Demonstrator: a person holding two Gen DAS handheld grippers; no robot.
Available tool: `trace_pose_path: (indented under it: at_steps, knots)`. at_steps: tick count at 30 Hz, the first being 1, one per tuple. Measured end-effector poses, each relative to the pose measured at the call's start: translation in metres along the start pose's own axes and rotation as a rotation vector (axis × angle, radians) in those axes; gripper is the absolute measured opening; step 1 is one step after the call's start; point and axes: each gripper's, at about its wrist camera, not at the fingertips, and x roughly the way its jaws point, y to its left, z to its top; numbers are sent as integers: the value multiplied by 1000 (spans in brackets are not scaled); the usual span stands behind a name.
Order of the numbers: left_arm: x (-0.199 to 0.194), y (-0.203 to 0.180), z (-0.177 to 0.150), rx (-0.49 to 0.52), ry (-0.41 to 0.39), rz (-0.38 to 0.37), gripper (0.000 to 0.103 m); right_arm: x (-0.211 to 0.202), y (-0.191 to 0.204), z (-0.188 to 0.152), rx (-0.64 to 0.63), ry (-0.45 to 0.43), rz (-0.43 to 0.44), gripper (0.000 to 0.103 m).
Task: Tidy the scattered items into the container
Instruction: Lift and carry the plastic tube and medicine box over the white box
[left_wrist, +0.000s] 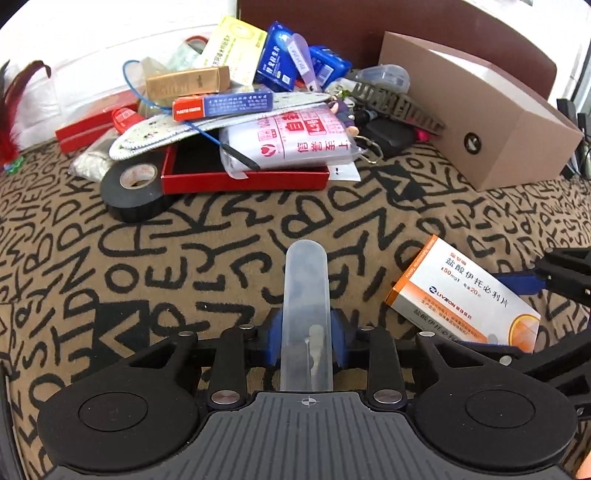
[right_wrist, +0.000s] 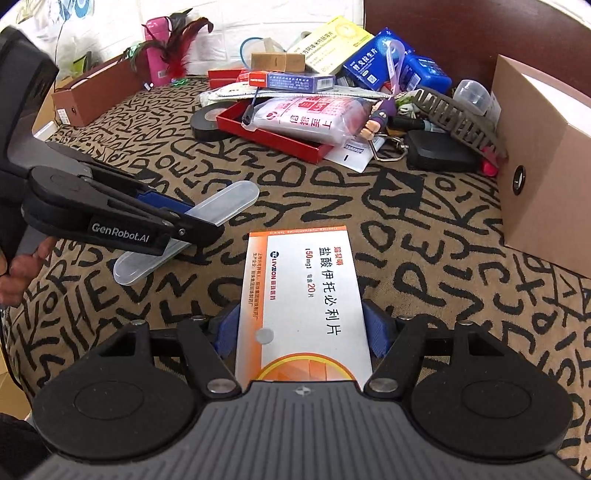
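Note:
A long clear plastic case sticks out forward between the blue pads of my left gripper, which press on its sides. In the right wrist view the same case lies slanted in the left gripper, just over the patterned cloth. My right gripper is shut on a white and orange medicine box, with a pad against each long side. The left wrist view shows that box at the right, held by the right gripper.
A heap of small items lies at the back on and around a red tray: a black tape roll, blue and yellow packets, a white bag. A brown cardboard box stands at the right. Another brown box sits far left.

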Motion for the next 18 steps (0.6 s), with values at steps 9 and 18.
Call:
trace_pose_path:
  at_steps: [9,18]
  knots:
    - [-3,-13,-7,58,-1,19,43,0,3,-2,-21,-1,-18,72]
    - [-9,-22,-5,22,5,4,25,-12,-5,-6,41,-42,17,70]
